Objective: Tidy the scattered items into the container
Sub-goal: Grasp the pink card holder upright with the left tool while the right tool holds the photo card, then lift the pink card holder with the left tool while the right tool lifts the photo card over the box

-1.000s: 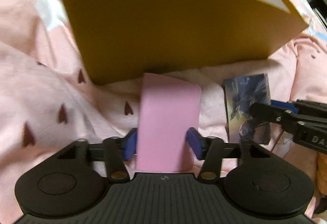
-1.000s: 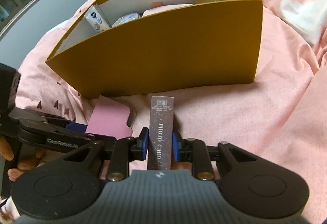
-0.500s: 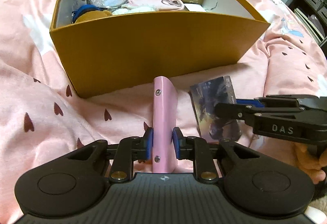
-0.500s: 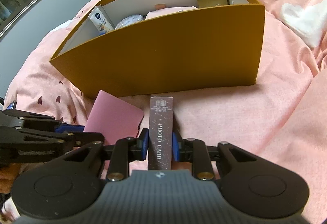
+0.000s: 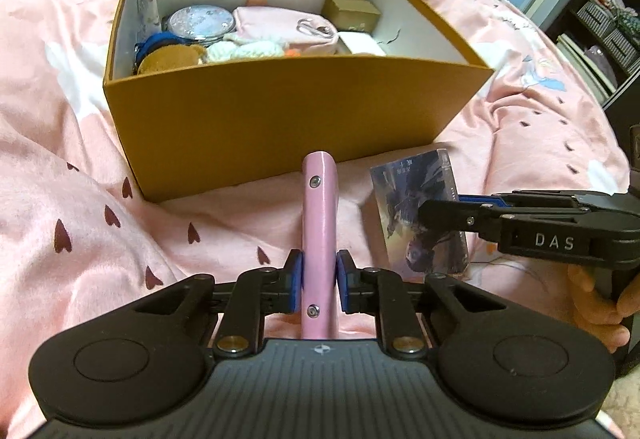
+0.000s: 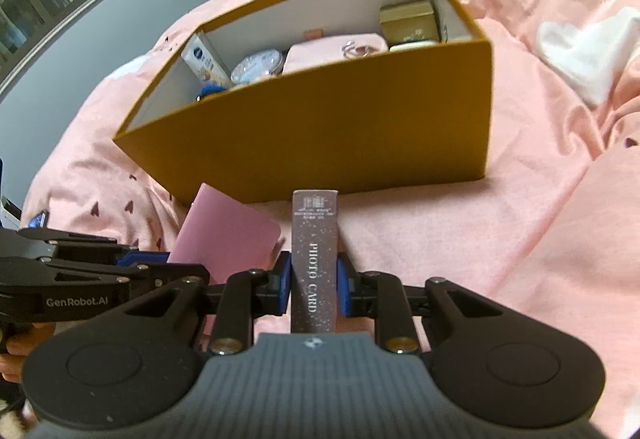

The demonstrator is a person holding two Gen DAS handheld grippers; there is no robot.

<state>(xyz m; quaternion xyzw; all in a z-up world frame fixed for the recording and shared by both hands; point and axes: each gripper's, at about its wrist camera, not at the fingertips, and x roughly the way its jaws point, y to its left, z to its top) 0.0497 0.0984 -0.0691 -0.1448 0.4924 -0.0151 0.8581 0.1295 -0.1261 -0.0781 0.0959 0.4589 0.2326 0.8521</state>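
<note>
Pink booklet (image 5: pixel 319 239) clamped edge-on between left claw (image 5: pixel 319 276) pads.

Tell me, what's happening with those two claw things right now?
Left gripper just closed on pink booklet. Right gripper clamped on photo card box. Both short of the yellow box; its near wall stands in the way.

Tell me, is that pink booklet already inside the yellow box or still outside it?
Outside. The pink booklet is clamped on edge in the left gripper, in front of the yellow box, above the bedspread.
</note>
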